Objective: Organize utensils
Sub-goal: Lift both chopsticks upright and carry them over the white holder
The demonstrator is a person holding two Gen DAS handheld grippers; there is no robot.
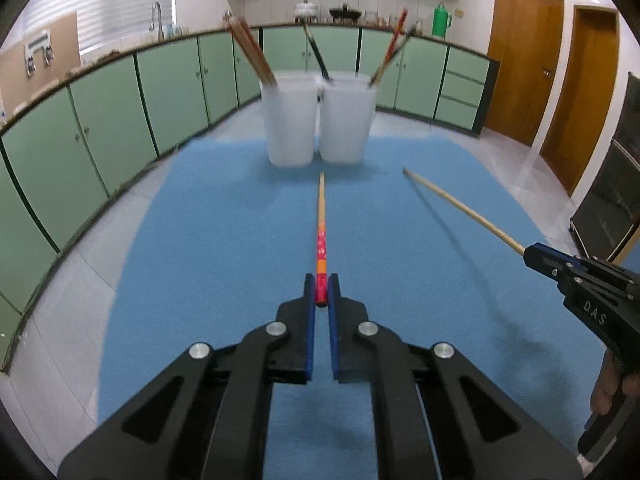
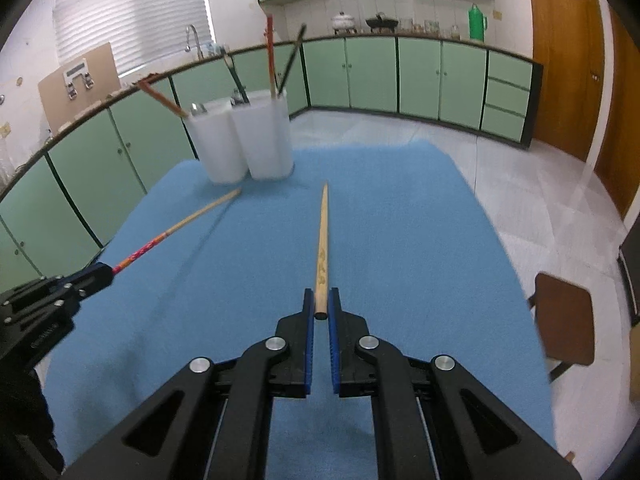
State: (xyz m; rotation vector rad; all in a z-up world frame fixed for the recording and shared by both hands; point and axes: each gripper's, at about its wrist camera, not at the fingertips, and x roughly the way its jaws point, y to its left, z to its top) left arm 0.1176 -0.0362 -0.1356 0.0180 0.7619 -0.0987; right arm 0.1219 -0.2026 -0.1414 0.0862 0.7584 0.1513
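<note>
Room: kitchen with pale green cabinet doors running along a curved counter, white tiled wall, slatted window blind, brown wooden doors at the right, light tiled floor.
Counter items: green flask, white lidded pot, dark pan, tap at the sink; small jars too blurred to tell apart.
Tabletop: covered by a blue felt-like mat, with a brown stool standing beside it at the right edge.
Holders: two translucent white plastic cups standing upright, touching side by side at the far end of the mat; chopsticks and dark-handled utensils lean out of both.
Left tongs: black arms with blue pads, clenched on the butt of a chopstick.
Left chopstick: red-and-orange patterned handle fading to a plain wooden tip; lifted off the mat, tip pointing at the gap between the two cups.
Right tongs: same black-and-blue build, clenched on the thick end of a second chopstick.
Right chopstick: plain light wood with a faint darker marking near the handle; held above the mat, tapering forward, tip to the right of the cups and apart from them.
Shadows: thin dark lines on the mat below each stick.
</note>
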